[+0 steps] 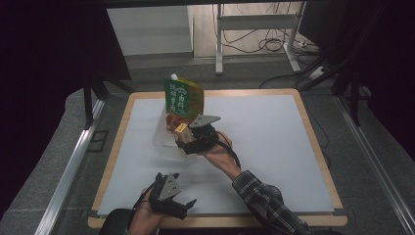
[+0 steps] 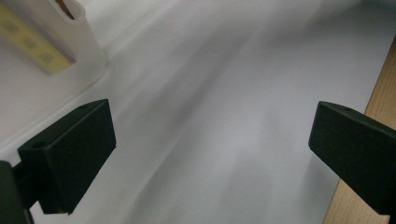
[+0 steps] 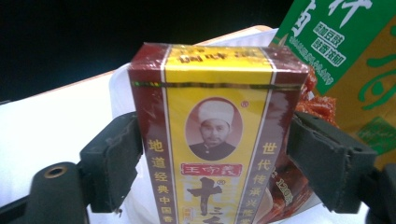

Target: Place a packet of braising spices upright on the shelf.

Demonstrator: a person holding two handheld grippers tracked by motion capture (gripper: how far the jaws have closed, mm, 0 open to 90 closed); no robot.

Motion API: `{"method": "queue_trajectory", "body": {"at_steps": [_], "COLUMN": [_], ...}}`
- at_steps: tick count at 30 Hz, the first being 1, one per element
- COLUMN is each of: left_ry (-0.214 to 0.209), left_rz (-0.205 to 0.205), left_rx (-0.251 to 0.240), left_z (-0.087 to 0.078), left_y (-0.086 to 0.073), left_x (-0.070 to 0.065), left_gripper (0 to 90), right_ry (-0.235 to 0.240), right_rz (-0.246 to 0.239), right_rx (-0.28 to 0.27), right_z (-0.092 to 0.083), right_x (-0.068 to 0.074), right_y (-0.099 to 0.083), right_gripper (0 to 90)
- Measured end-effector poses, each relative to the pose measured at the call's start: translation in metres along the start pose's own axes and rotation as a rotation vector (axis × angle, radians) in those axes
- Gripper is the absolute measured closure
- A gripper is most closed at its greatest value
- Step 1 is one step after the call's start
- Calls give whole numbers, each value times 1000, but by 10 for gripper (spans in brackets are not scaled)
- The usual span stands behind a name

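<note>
From the high view, the right gripper [image 1: 187, 138] sat near the middle of the white surface [image 1: 274, 142], its jaws closed on a yellow box [image 1: 180, 129] just in front of a green pouch [image 1: 183, 98] standing toward the far edge. The left gripper [image 1: 171, 193] hung by the near edge, jaws spread and empty.

In the left gripper view, the jaws stood wide apart over bare surface, a white container [image 2: 70, 42] at upper left.

In the right gripper view, both jaws pressed the box's sides, the pouch behind at right.

Dim room; grey floor [image 1: 58, 147]; white desk frame [image 1: 254, 34], cables [image 1: 266, 44] behind wooden-edged table [image 1: 313, 142].
</note>
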State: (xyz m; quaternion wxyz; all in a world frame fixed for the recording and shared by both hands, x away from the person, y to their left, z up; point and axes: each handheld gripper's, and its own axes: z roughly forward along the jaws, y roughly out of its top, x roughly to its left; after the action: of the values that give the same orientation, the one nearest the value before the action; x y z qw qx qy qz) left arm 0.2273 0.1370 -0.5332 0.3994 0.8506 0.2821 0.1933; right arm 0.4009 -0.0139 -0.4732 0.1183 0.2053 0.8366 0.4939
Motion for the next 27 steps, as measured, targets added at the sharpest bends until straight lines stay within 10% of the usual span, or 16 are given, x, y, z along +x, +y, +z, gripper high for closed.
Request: {"method": "queue_trajectory", "body": {"at_steps": [27], "left_ry": [6], "left_rz": [1], "left_rx": [1], "left_z": [0], "left_y": [0], "left_x": [0], "left_gripper": [3], "right_ry": [10], "right_rz": [-21], "right_rx": [34], "right_z": [-27], "right_x": [-2], "right_y": [0], "right_gripper": [71]}}
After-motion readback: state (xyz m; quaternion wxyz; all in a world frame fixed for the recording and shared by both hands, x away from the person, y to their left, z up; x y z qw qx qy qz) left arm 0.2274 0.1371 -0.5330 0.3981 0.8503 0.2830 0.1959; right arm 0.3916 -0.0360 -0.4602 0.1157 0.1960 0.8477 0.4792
